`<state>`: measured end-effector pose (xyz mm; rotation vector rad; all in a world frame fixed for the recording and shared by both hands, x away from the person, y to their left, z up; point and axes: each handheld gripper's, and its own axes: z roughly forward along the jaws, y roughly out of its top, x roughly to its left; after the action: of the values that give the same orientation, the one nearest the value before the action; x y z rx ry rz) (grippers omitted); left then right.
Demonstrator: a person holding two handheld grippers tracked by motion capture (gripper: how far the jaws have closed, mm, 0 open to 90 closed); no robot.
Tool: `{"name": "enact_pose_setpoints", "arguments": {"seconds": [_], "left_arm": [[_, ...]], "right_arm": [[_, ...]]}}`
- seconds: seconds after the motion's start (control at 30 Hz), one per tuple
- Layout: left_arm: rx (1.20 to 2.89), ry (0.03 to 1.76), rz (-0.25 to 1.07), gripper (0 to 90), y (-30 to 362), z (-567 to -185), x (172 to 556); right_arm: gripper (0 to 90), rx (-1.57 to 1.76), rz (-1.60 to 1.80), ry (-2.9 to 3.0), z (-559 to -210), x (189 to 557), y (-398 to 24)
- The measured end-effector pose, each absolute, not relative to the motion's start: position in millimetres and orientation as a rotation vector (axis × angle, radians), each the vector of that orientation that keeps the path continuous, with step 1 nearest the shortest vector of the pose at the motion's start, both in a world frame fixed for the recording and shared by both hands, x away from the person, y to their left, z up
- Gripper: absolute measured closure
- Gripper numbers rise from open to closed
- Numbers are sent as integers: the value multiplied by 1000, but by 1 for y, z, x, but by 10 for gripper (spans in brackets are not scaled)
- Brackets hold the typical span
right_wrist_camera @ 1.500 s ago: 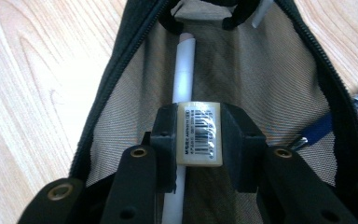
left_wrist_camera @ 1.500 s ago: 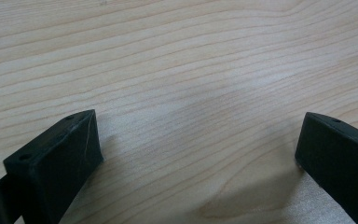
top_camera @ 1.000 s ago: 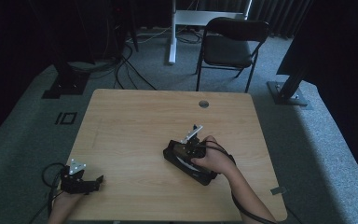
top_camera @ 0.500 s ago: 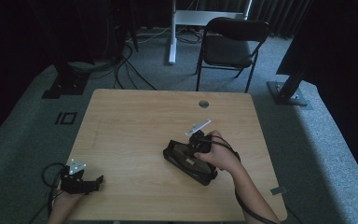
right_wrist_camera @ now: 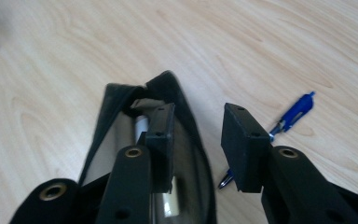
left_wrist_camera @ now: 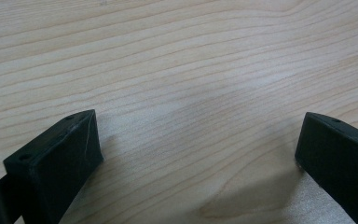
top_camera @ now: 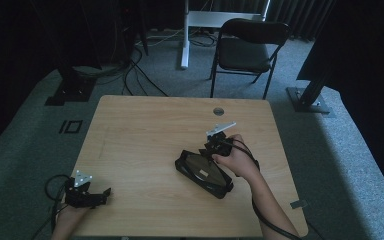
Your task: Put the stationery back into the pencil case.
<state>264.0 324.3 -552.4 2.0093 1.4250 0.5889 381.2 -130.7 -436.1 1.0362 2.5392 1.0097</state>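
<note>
Riding above the black pouch (right_wrist_camera: 140, 140), the parted, empty right claw (right_wrist_camera: 196, 140) reveals a blue pen (right_wrist_camera: 291, 114) beside it.

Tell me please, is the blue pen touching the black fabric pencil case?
Apart: the right gripper view shows bare wood between the blue pen and the black fabric pencil case.

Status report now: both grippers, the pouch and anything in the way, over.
Left gripper open, on bare table. Right gripper open over the black pouch, one jaw inside its mouth. Blue pen lies just beside the pouch.
</note>
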Motion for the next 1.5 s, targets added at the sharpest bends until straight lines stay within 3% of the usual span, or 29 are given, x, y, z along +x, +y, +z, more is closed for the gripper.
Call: {"name": "enact_pose_setpoints", "arguments": {"seconds": [1.5], "left_arm": [[2009, 1425, 589, 2, 324, -552, 264]], "right_arm": [[619, 1519, 805, 2320, -516, 452, -140]]}}
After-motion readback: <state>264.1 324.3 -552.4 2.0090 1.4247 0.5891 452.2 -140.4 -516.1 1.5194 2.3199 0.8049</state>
